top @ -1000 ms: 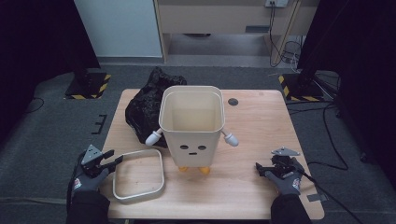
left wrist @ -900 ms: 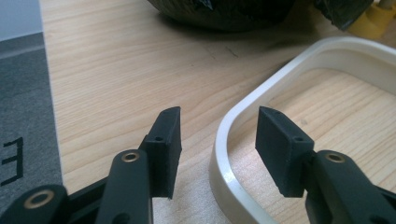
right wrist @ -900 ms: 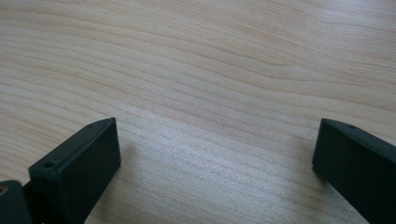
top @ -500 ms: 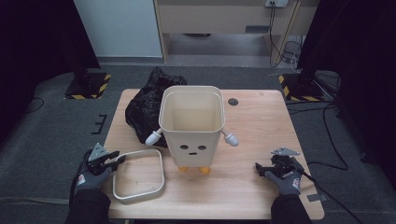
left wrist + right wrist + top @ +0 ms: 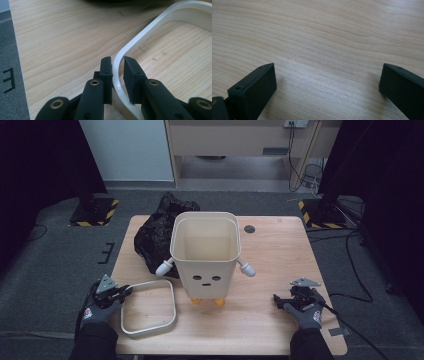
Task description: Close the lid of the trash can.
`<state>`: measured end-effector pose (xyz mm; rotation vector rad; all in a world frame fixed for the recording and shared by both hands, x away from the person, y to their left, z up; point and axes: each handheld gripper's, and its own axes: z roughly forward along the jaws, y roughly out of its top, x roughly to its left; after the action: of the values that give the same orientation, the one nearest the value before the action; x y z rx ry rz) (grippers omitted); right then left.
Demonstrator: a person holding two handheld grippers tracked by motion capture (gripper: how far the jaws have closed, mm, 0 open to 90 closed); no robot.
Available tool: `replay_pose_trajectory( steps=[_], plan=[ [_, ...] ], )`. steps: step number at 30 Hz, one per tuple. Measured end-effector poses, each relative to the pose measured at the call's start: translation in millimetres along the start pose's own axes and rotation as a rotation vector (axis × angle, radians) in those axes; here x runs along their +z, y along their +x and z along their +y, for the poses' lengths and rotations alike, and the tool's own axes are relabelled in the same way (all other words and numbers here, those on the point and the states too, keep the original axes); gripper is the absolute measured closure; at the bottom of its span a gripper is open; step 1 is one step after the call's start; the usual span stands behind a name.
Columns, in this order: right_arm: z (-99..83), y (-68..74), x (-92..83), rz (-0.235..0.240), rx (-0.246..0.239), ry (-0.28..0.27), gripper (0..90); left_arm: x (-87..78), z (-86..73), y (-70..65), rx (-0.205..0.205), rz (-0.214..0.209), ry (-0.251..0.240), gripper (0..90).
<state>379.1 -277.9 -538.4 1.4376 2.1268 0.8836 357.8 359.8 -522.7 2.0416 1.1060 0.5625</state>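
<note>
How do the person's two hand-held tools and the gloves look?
Each tool, left tool and right tool, is black and carries a grey three-cornered plate on top. The blocky black jaws have arms with brass-coloured rivets. Both hands wear dark grey gloves with a small red mark, above black sleeves.

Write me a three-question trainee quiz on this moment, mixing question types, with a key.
1. True or false: the left gripper has its jaws on either side of the white frame's rim.
2. Multiple choice: what lies directly behind the cream bin with the face, on the table? A) a black bag B) a red box C) a glass jar
3. Fill in: the right gripper is ____ with bare wood between its jaws.

Key
1. True: one jaw sits outside the rim, one inside, with a small gap left on the inner side.
2. A: the black bag sits behind the bin, toward its left.
3. Open.
</note>
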Motion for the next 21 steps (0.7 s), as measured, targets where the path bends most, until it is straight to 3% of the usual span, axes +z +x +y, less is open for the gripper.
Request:
replay_pose_trajectory(
  steps=[5, 11, 16, 21],
  plan=[
    [0.0, 0.0, 0.0, 0.001, -0.001, -0.001, 1.8, -3.6, -1.8, -5.3, -0.009, -0.004, 0.005, 77.3],
    [-0.1, 0.0, 0.1, 0.0, -0.002, -0.003, 1.8, -9.9, -4.5, -10.2, 0.007, -0.013, 0.016, 77.1],
    [-0.1, 0.0, 0.2, 0.0, -0.003, -0.003, 1.8, -3.5, -2.0, -7.2, 0.046, -0.029, 0.012, 67.9],
    [0.0, 0.0, 0.2, 0.0, -0.002, -0.003, 1.8, 4.5, -3.4, -4.4, 0.058, -0.035, 0.052, 70.0]
  ],
)
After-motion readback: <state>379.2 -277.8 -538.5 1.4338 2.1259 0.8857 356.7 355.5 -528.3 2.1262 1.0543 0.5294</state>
